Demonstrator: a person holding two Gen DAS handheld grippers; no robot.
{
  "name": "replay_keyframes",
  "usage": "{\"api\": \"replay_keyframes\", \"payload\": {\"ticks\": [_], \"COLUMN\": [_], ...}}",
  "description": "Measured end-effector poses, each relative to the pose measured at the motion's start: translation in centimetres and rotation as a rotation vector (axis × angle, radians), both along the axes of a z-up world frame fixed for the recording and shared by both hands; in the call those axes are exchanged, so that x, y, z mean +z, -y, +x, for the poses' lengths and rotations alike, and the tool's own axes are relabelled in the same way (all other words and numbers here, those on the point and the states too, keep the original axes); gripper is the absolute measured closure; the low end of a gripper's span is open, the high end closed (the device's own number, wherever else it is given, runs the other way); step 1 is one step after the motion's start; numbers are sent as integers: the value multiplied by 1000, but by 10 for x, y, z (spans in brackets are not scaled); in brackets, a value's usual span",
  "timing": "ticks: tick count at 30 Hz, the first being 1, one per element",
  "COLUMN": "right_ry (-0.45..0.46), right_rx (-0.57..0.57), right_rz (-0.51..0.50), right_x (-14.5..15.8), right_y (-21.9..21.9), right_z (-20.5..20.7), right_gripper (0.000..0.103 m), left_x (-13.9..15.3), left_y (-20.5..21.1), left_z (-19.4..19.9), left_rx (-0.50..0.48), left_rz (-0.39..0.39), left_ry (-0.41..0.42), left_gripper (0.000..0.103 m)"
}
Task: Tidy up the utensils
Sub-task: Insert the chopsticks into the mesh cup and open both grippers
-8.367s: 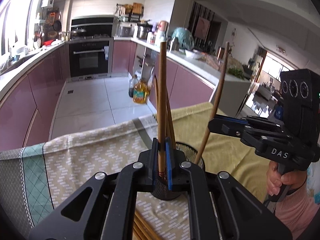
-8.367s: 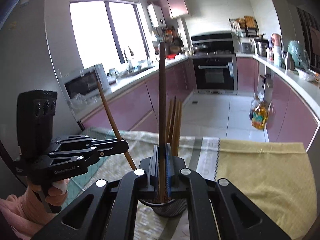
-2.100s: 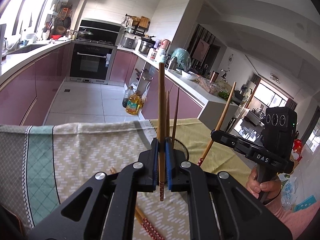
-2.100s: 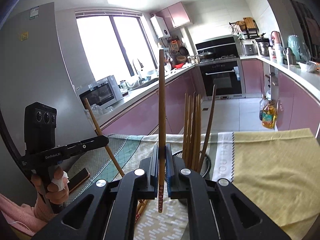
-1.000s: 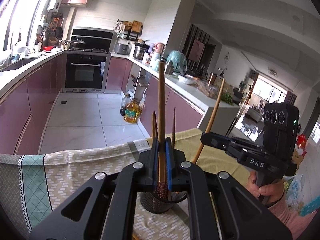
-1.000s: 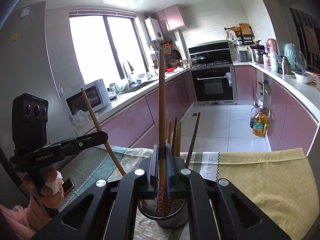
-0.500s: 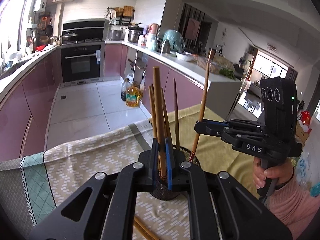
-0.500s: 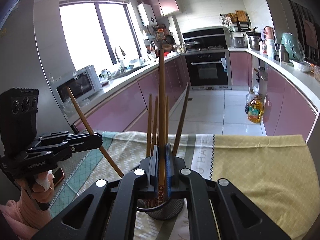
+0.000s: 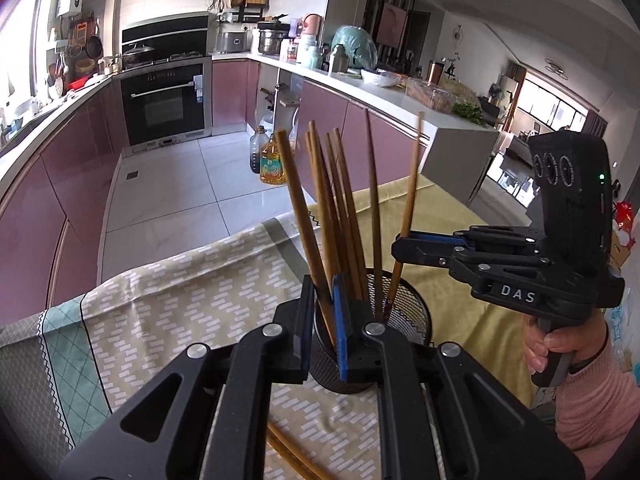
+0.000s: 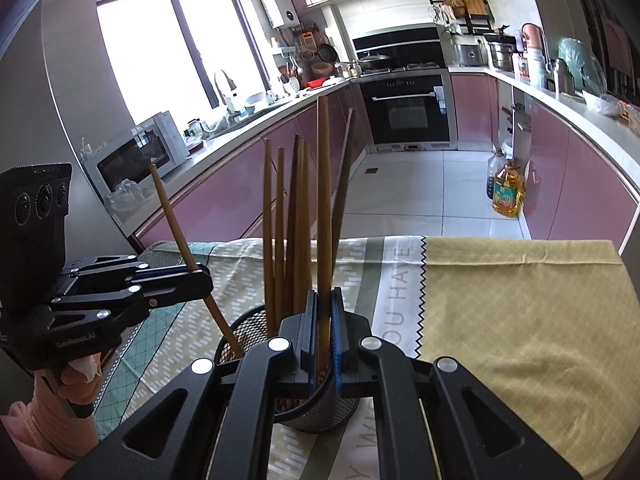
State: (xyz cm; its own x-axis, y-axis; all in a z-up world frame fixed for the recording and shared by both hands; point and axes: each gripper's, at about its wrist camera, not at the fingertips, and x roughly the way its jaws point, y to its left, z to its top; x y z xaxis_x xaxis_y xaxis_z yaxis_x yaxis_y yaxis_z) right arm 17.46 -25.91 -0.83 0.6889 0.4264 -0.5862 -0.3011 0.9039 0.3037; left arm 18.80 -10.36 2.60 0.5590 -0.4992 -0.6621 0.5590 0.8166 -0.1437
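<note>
A black mesh holder (image 9: 404, 320) (image 10: 248, 332) stands on the tablecloth with several brown chopsticks upright in it. My left gripper (image 9: 323, 312) is just above the holder; its jaws stand slightly apart around one leaning chopstick (image 9: 304, 216), whose tip is inside the holder. In the right wrist view the left gripper (image 10: 200, 276) shows at the left with that chopstick (image 10: 176, 220). My right gripper (image 10: 323, 320) also has a small gap around an upright chopstick (image 10: 324, 200) that stands in the holder. It shows in the left wrist view (image 9: 400, 244).
The table carries a patterned beige and green cloth (image 9: 180, 300) and a yellow cloth (image 10: 520, 300). More chopsticks (image 9: 292, 456) lie on the cloth near the front. Behind are pink kitchen cabinets, an oven and oil bottles (image 9: 272, 160) on the floor.
Both chopsticks have gone down into the holder. Both grippers' jaws have parted slightly; the left chopstick now leans freely to the left.
</note>
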Motion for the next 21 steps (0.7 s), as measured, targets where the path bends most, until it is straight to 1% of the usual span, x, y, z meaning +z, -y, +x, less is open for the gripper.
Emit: {"api": "replay_keyframes", "payload": {"ticks": [4, 9, 12, 14, 17, 18, 20, 21], "right_ry": [-3, 3, 8, 14, 28, 34, 42, 47], "right_rx": [-6, -17, -23, -25, -27, -32, -37, -41], "right_rz": [7, 7, 13, 14, 14, 14, 21, 24], "right_x": [-1, -1, 0, 2, 3, 5, 5, 7], "right_y": [0, 0, -1, 0, 0, 1, 2, 3], "right_z": [3, 3, 3, 3, 1, 0, -4, -7], "right_gripper": [97, 96, 95, 95, 95, 95, 95, 95], "left_x": [-5, -12, -12, -12, -10, -9, -7, -6], "left_y": [5, 9, 9, 6, 1, -1, -7, -11], "left_z": [11, 13, 11, 8, 2, -1, -8, -12], "left_rx": [14, 34, 39, 46, 61, 69, 83, 99], "left_rz": [2, 6, -10, -20, -40, -45, -58, -65], "left_ry": [-15, -19, -12, -5, 12, 23, 41, 55], "left_gripper": [93, 92, 87, 82, 78, 77, 72, 71]}}
